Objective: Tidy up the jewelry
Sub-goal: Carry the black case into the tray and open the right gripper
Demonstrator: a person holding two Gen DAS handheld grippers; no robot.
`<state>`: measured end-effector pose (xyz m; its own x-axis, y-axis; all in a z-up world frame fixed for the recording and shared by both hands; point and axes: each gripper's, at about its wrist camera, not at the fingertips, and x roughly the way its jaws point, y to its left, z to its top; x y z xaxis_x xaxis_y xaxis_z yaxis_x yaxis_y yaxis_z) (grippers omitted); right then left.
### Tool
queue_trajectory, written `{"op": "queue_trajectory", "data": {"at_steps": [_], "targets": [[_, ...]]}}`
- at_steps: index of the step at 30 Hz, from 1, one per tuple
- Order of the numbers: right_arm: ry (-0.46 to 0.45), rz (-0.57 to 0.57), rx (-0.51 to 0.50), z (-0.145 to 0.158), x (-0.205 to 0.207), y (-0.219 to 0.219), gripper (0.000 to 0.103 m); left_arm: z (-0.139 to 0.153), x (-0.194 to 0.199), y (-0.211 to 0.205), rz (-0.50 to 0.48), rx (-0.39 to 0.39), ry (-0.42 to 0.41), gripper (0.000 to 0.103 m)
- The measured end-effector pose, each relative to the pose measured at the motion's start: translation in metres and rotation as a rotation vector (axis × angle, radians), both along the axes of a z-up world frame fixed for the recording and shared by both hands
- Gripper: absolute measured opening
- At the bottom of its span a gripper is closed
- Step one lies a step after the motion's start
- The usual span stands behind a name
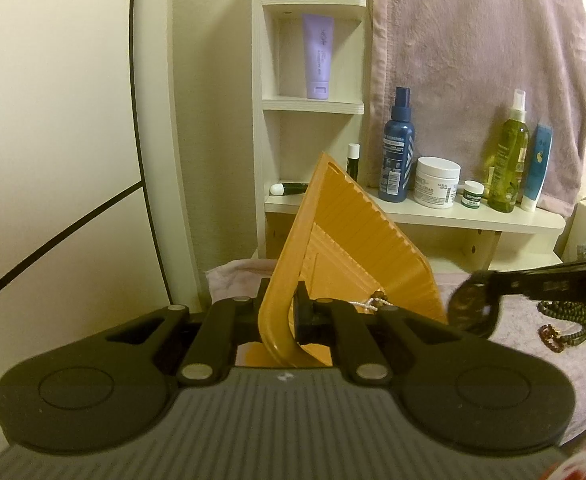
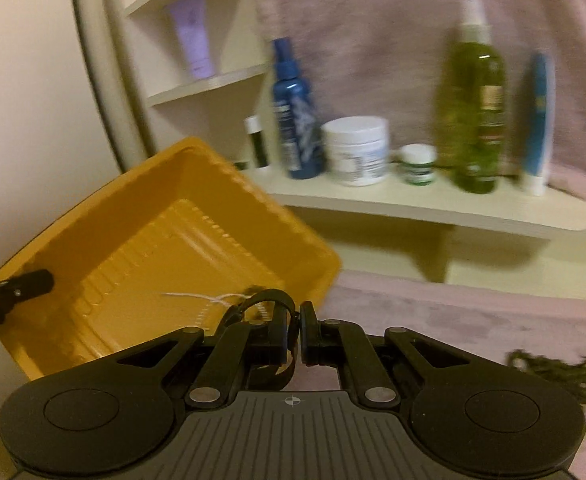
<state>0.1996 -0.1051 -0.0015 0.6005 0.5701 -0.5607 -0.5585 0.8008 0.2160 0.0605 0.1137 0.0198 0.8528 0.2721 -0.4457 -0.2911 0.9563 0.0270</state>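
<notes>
My left gripper [image 1: 283, 312] is shut on the rim of an orange plastic tray [image 1: 353, 240] and holds it tilted up. In the right wrist view the tray [image 2: 165, 240] shows its hollow side, with the left gripper [image 2: 47, 282] at its left rim. A thin white string with small beads [image 2: 209, 298] lies at the tray's lower edge. My right gripper [image 2: 297, 320] is shut on a dark bracelet [image 2: 269, 300], close to the tray's near corner. From the left wrist view the right gripper [image 1: 493, 292] comes in from the right with the dark bracelet [image 1: 471, 308].
A green bead necklace [image 1: 573, 318] and a small brown chain [image 1: 551, 334] lie on the pink cloth [image 2: 453, 312] to the right. Behind, a cream shelf [image 1: 453, 212] carries bottles, jars and tubes. A corner shelf unit [image 1: 313, 104] stands at the back left.
</notes>
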Motion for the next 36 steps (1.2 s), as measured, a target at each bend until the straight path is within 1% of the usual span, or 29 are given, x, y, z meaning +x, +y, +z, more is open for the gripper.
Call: {"op": "queue_trajectory", "data": {"at_steps": [9, 13, 15, 16, 18, 19, 20, 22, 25, 28, 32, 36], "targets": [[0.052, 0.046, -0.019, -0.013, 0.014, 0.036, 0.006, -0.002, -0.001, 0.003, 0.002, -0.012, -0.003, 0.008], [0.077, 0.053, -0.015, -0.017, 0.019, 0.041, 0.006, -0.002, -0.001, 0.005, 0.006, -0.019, -0.003, 0.008], [0.085, 0.049, 0.001, -0.018, 0.022, 0.042, 0.008, -0.002, -0.001, 0.005, 0.007, -0.021, -0.003, 0.008], [0.093, 0.051, 0.013, -0.019, 0.024, 0.041, 0.012, -0.002, 0.0, 0.005, 0.007, -0.02, -0.003, 0.008], [0.099, 0.051, 0.033, -0.019, 0.026, 0.041, 0.023, -0.002, 0.0, 0.006, 0.008, -0.024, -0.003, 0.008], [0.094, 0.049, 0.036, -0.018, 0.026, 0.04, 0.033, -0.002, 0.0, 0.006, 0.009, -0.024, -0.002, 0.008], [0.086, 0.051, 0.039, -0.017, 0.026, 0.039, 0.039, -0.002, 0.0, 0.007, 0.009, -0.024, -0.003, 0.008], [0.073, 0.054, 0.037, -0.015, 0.025, 0.037, 0.04, -0.003, 0.0, 0.007, 0.01, -0.025, -0.003, 0.008], [0.066, 0.033, 0.039, -0.013, 0.024, 0.028, 0.04, -0.003, 0.0, 0.007, 0.01, -0.025, -0.003, 0.008], [0.066, -0.016, 0.05, -0.013, 0.019, 0.012, 0.041, -0.003, 0.0, 0.007, 0.009, -0.026, -0.003, 0.008], [0.052, -0.109, 0.048, -0.014, 0.008, -0.02, 0.044, -0.003, 0.001, 0.008, 0.009, -0.028, -0.003, 0.008], [0.04, -0.225, 0.046, -0.016, -0.004, -0.061, 0.045, -0.003, 0.001, 0.008, 0.008, -0.027, -0.003, 0.008]]}}
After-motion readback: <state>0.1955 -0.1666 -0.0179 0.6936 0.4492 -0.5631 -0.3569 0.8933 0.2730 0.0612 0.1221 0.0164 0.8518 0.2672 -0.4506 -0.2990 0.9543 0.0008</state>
